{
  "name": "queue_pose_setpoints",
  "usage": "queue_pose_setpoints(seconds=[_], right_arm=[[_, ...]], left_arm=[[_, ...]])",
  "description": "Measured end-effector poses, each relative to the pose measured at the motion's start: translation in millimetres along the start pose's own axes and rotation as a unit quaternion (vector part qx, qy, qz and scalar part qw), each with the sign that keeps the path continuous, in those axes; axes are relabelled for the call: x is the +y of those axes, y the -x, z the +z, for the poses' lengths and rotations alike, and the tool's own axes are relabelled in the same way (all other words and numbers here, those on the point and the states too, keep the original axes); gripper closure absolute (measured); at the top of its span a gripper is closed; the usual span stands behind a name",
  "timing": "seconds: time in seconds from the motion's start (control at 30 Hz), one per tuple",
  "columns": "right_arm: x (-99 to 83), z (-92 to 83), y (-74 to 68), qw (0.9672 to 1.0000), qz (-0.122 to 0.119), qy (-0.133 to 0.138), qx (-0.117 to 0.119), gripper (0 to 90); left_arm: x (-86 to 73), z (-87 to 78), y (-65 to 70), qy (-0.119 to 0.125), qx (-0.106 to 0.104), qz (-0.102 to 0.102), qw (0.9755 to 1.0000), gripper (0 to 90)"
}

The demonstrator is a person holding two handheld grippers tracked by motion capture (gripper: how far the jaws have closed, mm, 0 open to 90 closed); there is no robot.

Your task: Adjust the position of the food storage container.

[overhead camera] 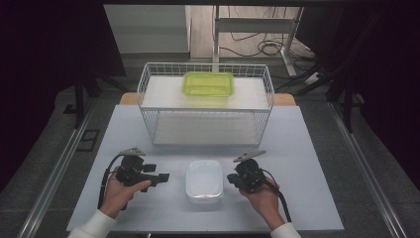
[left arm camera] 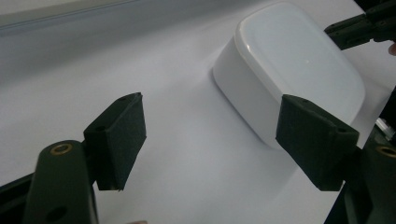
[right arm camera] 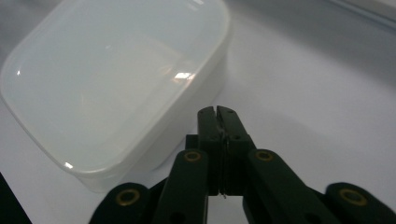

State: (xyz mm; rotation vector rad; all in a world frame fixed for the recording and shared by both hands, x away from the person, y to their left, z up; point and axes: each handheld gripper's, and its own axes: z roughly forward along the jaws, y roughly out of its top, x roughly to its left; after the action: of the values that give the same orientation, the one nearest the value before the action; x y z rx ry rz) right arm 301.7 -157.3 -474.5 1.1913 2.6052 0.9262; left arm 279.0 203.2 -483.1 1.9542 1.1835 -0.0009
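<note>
Since it is looking thin-walled and empty, the white tub (overhead camera: 203, 180) is probably going to be light, smooth and a bit slippery, with walls that are flexing under a hard pinch; taking it at the rim of a long side seems safest. It is sitting on the counter (overhead camera: 307, 148), in front of the wire basket (overhead camera: 205, 106). Left of the tub, the left claw (left arm camera: 210, 140) is standing wide apart. Right of it, the right claw (right arm camera: 218, 112) is pressing together on nothing. While the high view is revealing a green container (overhead camera: 208, 83) atop the basket, the right gripper view is showing the tub's hollow interior.
</note>
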Motion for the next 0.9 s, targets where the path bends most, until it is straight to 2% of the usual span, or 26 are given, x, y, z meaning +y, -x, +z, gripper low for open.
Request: queue_pose_setpoints(seconds=[0.1, 0.17, 0.2, 0.23, 0.3, 0.4, 0.5, 0.6, 0.77, 0.9], right_arm=[[-3.1, -8.9, 7.8, 0.9996, 0.02, 0.019, 0.005, 63.5], [-5.7, -13.9, 12.7, 0.9983, 0.04, 0.036, 0.021, 52.6], [-7.0, -16.1, 15.1, 0.9973, 0.051, 0.043, 0.03, 48.4], [-8.4, -18.9, 17.6, 0.9957, 0.062, 0.054, 0.043, 44.0], [-9.8, -22.0, 19.7, 0.9933, 0.074, 0.065, 0.06, 39.2], [-11.0, -25.7, 21.6, 0.9895, 0.087, 0.079, 0.083, 36.2], [-11.7, -26.4, 22.1, 0.9878, 0.092, 0.081, 0.095, 35.3], [-12.4, -24.5, 22.0, 0.9874, 0.095, 0.077, 0.1, 35.3], [-12.7, -21.1, 20.5, 0.9877, 0.095, 0.07, 0.103, 35.6], [-12.3, -19.8, 19.8, 0.9867, 0.097, 0.071, 0.11, 35.9]], left_arm=[[0.4, -1.3, 2.1, 0.012, -0.015, -0.014, 0.9997, 23.4], [0.5, -3.0, 5.5, 0.027, -0.02, -0.021, 0.9992, 24.4], [0.5, -3.0, 5.5, 0.027, -0.02, -0.021, 0.9992, 25.0], [2.0, -5.0, 10.3, 0.037, -0.03, -0.021, 0.9986, 25.0], [3.6, -5.7, 15.4, 0.044, -0.035, -0.018, 0.9982, 25.2], [4.8, -4.0, 21.0, 0.045, -0.045, -0.019, 0.9978, 25.2], [4.4, -0.7, 22.2, 0.041, -0.05, -0.024, 0.9976, 24.9], [3.4, 1.5, 19.8, 0.037, -0.052, -0.036, 0.9973, 24.9], [1.9, 2.4, 15.0, 0.039, -0.065, -0.061, 0.9953, 25.1], [1.8, 3.5, 14.4, 0.042, -0.07, -0.069, 0.9943, 25.3]])
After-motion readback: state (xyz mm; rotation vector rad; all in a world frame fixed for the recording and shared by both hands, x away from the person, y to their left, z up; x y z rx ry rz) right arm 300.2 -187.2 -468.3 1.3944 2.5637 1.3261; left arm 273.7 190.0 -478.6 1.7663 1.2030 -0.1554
